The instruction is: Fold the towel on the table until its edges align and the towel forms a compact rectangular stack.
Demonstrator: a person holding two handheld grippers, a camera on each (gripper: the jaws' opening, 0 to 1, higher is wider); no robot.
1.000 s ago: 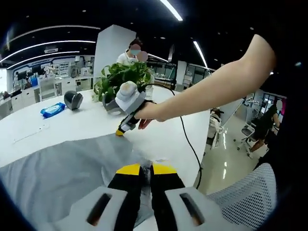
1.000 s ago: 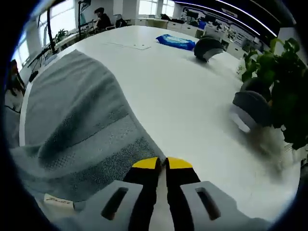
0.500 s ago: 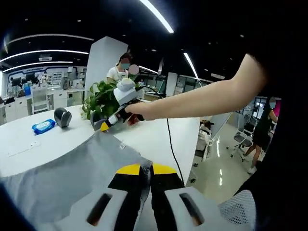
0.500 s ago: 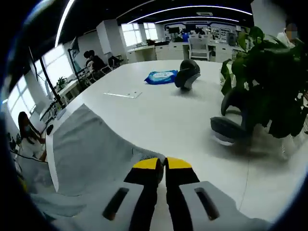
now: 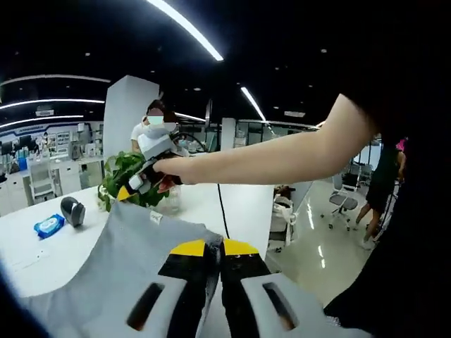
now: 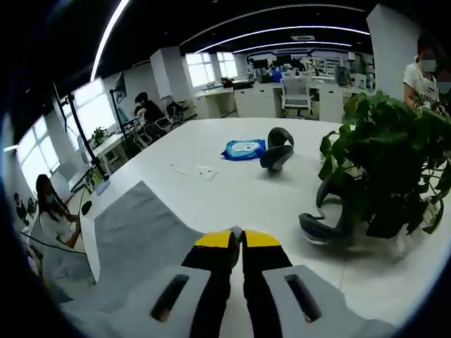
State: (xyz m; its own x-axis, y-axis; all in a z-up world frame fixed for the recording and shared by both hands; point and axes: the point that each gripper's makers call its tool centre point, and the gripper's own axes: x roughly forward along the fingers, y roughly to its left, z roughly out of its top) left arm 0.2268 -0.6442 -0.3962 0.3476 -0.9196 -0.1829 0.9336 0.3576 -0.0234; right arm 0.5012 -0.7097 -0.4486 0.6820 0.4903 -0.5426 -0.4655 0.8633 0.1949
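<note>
Grey towel [image 5: 134,260] lifted higher off table [image 6: 232,190] | left claw [image 5: 213,248], right claw [image 6: 237,239] both still clenched on its edge

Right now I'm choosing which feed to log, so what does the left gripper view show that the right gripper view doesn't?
Left gripper view: the right gripper in the person's hand, lifting a corner of the grey towel.

Right gripper view: a flat white item on the round white table.

Both: towel, leafy green plant, blue wipes pack, dark curved object, jaws closed on towel.
</note>
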